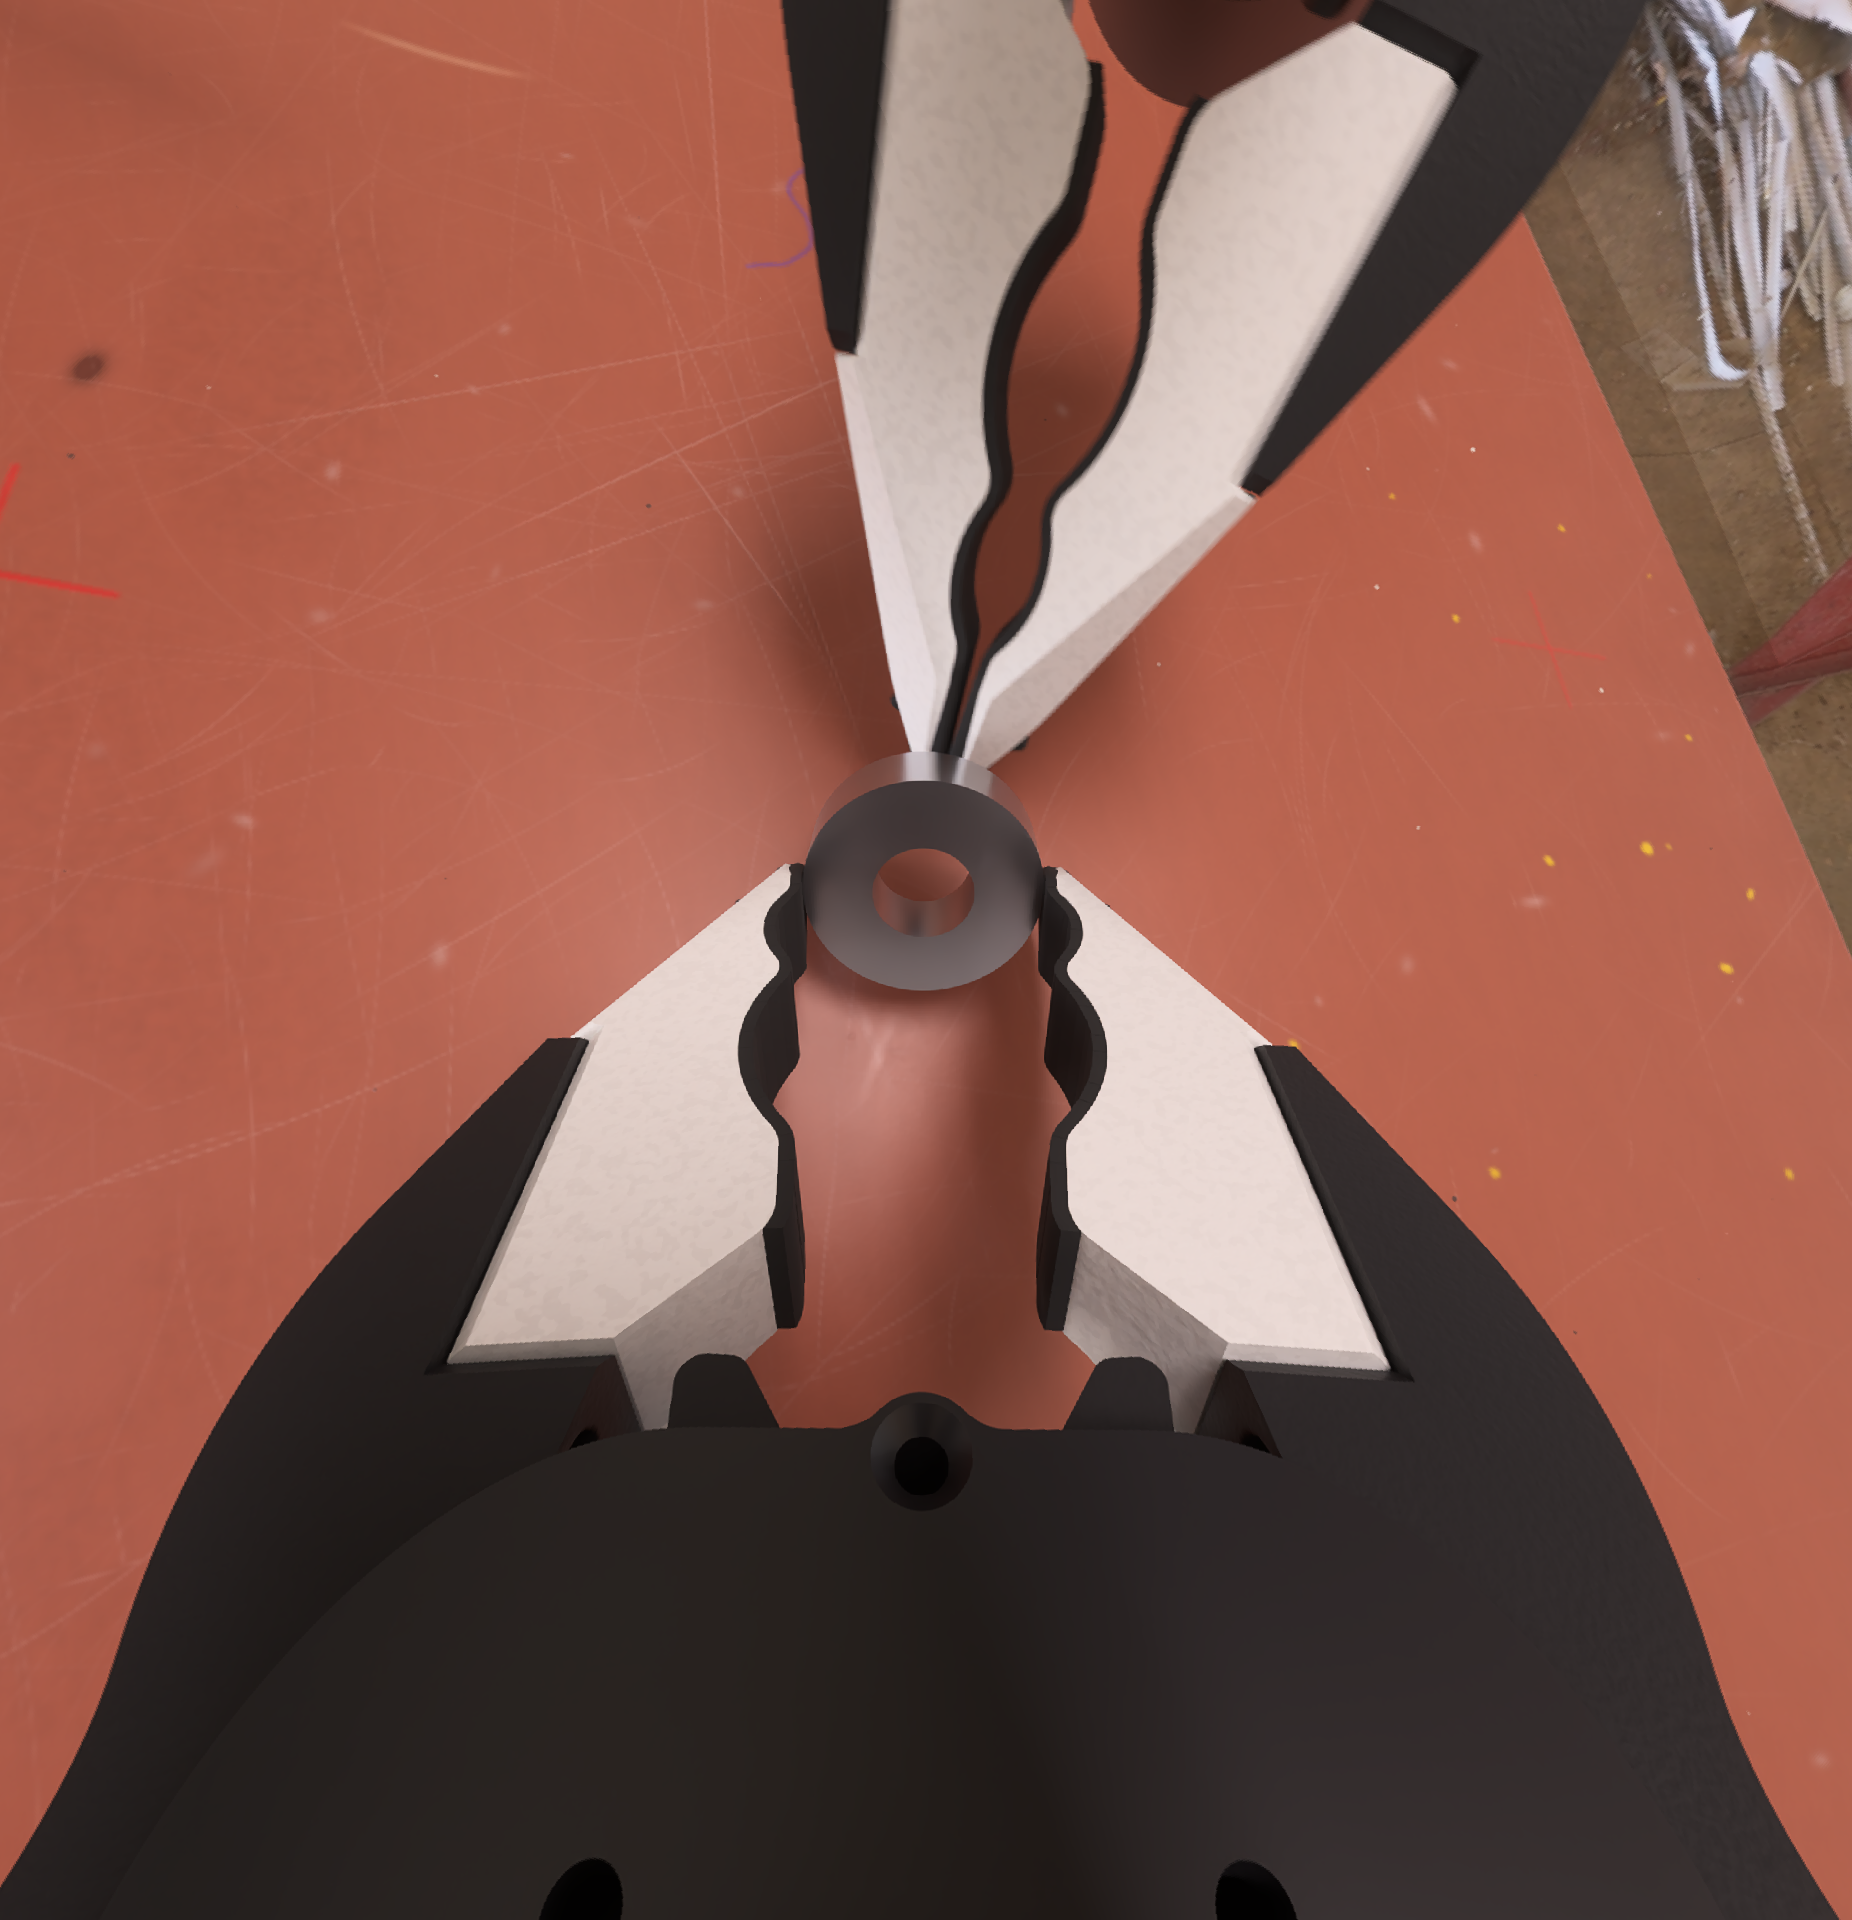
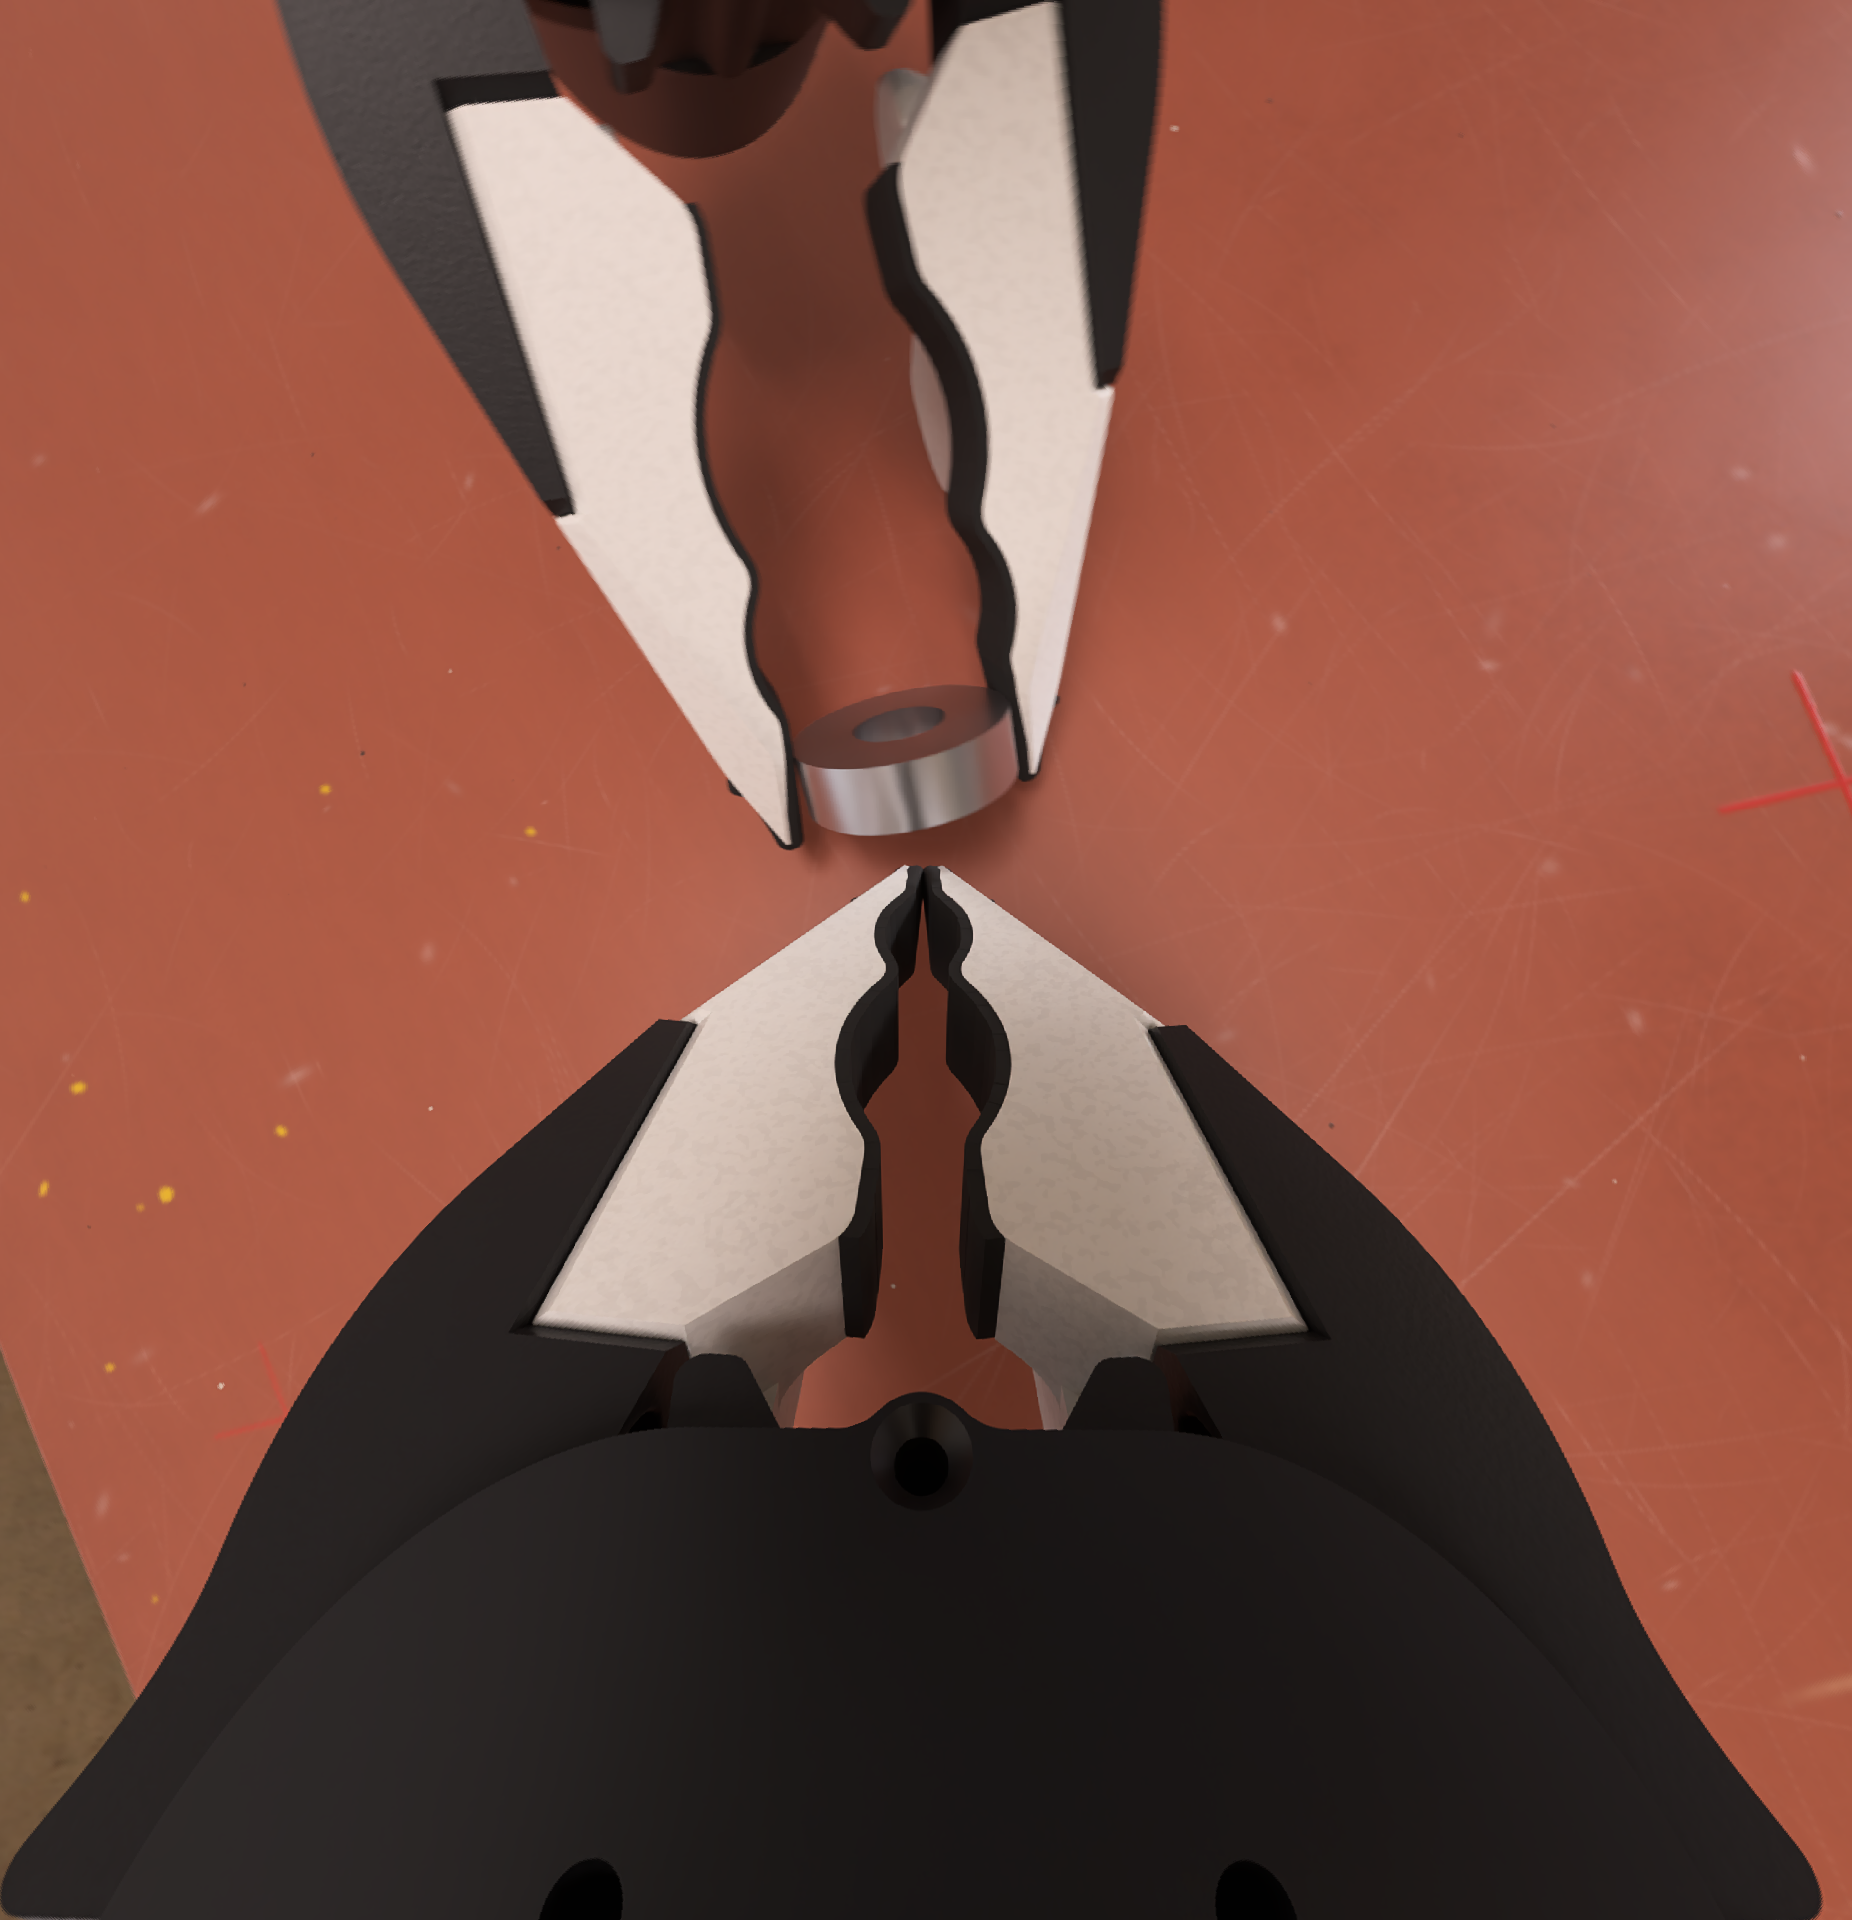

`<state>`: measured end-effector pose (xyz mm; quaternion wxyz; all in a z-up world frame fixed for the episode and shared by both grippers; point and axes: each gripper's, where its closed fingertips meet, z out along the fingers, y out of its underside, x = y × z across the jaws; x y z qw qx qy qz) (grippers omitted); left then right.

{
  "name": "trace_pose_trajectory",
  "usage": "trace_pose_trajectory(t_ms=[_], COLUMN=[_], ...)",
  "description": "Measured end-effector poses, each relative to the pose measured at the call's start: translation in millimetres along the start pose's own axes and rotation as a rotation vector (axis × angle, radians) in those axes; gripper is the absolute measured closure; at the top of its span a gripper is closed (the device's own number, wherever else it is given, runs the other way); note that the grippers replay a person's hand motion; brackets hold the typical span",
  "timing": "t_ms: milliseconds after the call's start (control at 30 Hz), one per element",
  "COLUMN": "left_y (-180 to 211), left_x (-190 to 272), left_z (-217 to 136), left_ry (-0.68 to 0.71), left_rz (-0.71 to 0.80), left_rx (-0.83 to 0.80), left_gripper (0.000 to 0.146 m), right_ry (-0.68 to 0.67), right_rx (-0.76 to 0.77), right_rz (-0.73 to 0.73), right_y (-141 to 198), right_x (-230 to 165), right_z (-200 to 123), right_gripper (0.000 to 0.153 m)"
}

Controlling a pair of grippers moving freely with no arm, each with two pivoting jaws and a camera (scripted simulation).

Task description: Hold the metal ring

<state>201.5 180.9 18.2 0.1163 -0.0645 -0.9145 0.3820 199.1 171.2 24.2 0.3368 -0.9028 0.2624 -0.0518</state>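
Left gripper [image 1: 922, 883]: pinching metal ring [image 1: 922, 888].
Right gripper [image 2: 922, 873]: pressed together, empty, just beside ring.
Hidden: ring-table [image 1: 382, 727] contact unclear.

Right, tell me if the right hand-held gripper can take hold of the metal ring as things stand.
Probably not yet. The right hand-held gripper is shut, its tips pointing at the metal ring with a small gap between. The left hand-held gripper already clamps the ring's sides, so only the near rim is exposed. It would have to open first.

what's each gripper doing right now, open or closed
left gripper: closed on the metal ring, fingertips on both sides.
right gripper: closed and empty, tips just short of the ring.
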Motion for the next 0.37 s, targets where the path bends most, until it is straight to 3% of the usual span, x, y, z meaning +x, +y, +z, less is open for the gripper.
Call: trace_pose_trajectory(t_ms=[100,233,367], left_y=[0.0,-0.4,0.8], left_x=[0.0,-1.1,-14.5], left_z=[0.0,-0.2,-4.7], left_ry=[0.000,-0.001,-0.046], left_rz=[0.000,-0.008,-0.036], left_rx=[0.000,0.002,0.010], left_gripper=[0.101,0.101,0.101], right_ry=[0.043,0.096,0.125], right_rx=[0.055,0.311,0.372], right_rz=[0.016,0.134,0.196], right_y=[-8.8,-39.8,-39.0], right_x=[13.1,40.4,55.0], right_z=[-10.4,-44.4,-52.1], right_gripper=[0.153,0.153,0.153])
